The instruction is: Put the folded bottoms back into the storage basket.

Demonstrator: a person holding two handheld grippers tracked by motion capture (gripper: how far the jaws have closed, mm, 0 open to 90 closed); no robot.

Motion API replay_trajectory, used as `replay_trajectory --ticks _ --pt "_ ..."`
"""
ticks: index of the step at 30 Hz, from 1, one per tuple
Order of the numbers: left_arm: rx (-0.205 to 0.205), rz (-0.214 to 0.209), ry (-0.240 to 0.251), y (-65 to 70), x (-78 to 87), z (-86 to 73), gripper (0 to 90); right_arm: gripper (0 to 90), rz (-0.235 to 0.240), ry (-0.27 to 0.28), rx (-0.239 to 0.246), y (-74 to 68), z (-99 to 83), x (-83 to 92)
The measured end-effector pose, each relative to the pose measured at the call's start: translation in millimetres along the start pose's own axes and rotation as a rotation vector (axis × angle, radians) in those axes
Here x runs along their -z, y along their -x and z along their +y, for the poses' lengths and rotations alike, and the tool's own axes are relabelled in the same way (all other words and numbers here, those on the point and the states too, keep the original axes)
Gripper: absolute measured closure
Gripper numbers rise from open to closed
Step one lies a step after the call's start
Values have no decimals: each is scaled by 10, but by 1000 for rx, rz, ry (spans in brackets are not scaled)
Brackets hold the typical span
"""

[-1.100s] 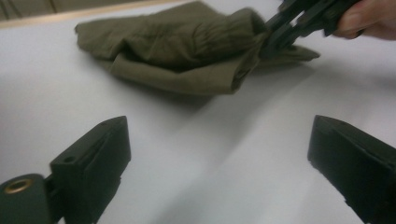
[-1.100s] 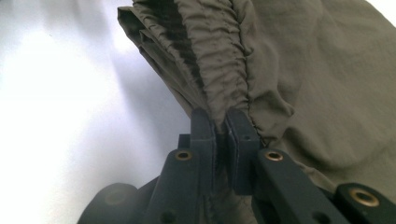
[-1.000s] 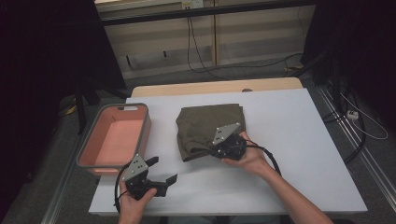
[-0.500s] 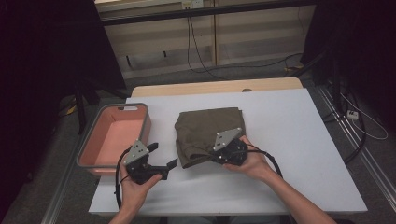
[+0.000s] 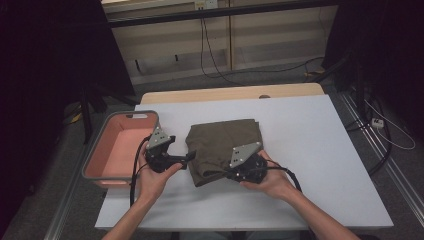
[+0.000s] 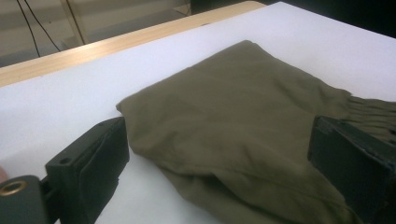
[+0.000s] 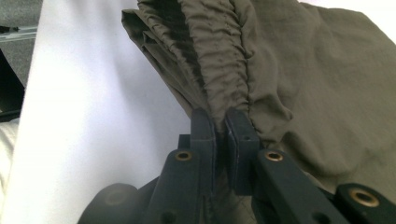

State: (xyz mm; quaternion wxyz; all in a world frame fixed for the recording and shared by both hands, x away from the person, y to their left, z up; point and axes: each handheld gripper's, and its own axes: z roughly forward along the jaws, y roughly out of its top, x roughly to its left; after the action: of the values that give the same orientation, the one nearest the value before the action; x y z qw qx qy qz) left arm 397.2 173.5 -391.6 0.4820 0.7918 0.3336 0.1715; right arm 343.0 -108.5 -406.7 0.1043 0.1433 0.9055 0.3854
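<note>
left gripper (image 5: 186, 158) moved up to folded olive cloth (image 5: 225, 145), spread | right gripper (image 7: 219, 122) pinching gathered hem

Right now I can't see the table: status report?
Right tongs shut on olive garment at gathered edge. Left tongs open at its left side. Pink bin beside, nothing blocking.
</note>
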Motion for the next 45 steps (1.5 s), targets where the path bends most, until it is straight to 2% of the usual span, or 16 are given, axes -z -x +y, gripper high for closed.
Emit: replay_trajectory --ticks 1,4,6,9,12,15,20,25,26,27,29,32,35,37,40,45 --pt "-5 2 -9 -26 -11 13 55 835 -1 6 -4 -12 1 8" --pt "29 12 -5 -94 -91 35 53 835 10 13 -9 -38 -3 26" --pt "15 13 -31 -133 -132 51 49 835 18 16 -12 -55 -3 33" --pt "32 13 -31 -156 -198 79 59 835 28 26 -16 -83 1 44" --pt "21 21 -42 -188 -264 116 58 835 33 29 -14 -110 -2 52" --pt "59 19 -55 -246 -347 145 56 835 39 34 -17 -144 -18 59" --pt "33 34 -79 -303 -487 210 57 835 54 47 -17 -209 -54 74" --pt "111 22 -97 -380 -659 228 75 835 53 44 -7 -252 -59 86" --pt "93 32 -120 -376 -693 234 109 835 51 42 -2 -258 -57 88" --pt "95 38 -112 -372 -715 236 126 835 52 42 0 -258 -61 88" --pt "117 34 -91 -414 -783 235 107 835 56 43 -10 -250 -71 78" --pt "142 48 -115 -504 -885 200 103 835 58 35 -6 -257 -75 48" --pt "163 59 -133 -607 -945 146 137 834 54 32 -2 -268 -72 41" --pt "186 80 -170 -658 -993 112 172 834 59 39 -10 -258 -75 43" --pt "217 69 -203 -688 -1068 76 228 834 61 35 -5 -257 -74 32" --pt "228 49 -269 -719 -1137 11 346 834 59 26 1 -275 -76 15"
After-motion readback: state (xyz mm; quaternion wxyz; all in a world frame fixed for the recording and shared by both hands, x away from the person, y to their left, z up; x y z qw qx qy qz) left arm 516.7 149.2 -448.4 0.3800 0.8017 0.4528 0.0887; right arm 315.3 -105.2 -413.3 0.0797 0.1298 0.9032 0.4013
